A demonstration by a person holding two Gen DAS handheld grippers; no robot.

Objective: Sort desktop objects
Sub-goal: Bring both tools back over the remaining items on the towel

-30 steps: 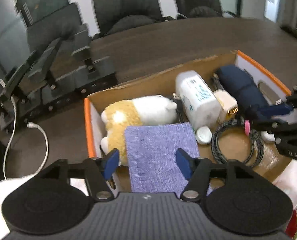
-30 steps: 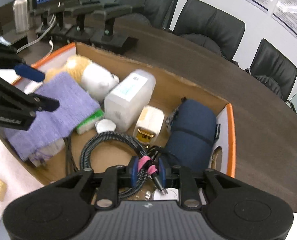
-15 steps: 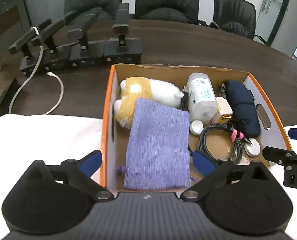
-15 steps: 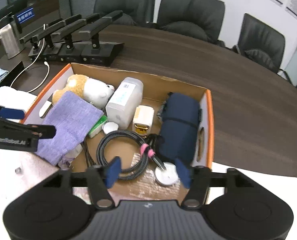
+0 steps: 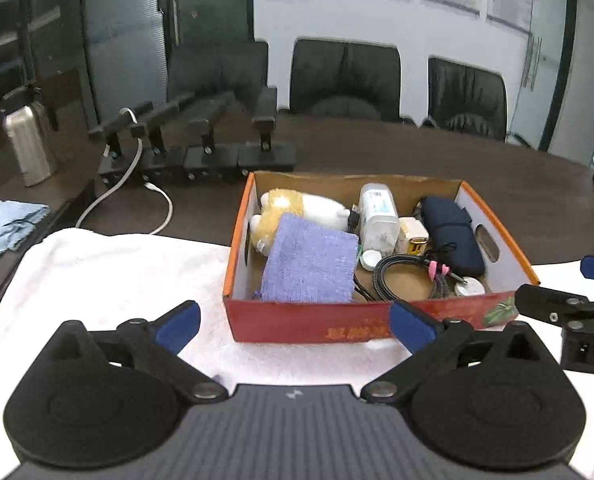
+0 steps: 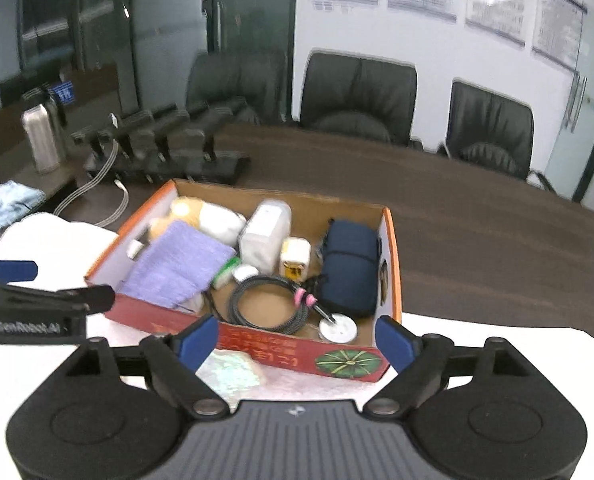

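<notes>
As its jaws spread to their widest with nothing between them, the left gripper (image 5: 293,322) hangs before a cardboard box (image 5: 353,322) on a white towel (image 5: 117,276) covering the counter (image 5: 537,208); a purple cloth (image 5: 311,266), plush toy (image 5: 297,208) and coiled cable (image 5: 401,274) lie inside. From the right wrist, the right gripper (image 6: 297,340), jaws opening and empty, faces the same box, a navy pouch (image 6: 351,266) along its right wall.

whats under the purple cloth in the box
The purple cloth lies over part of the plush toy, and a green and white edge pokes out beside it. Whatever else it covers on the box floor is hidden.
</notes>
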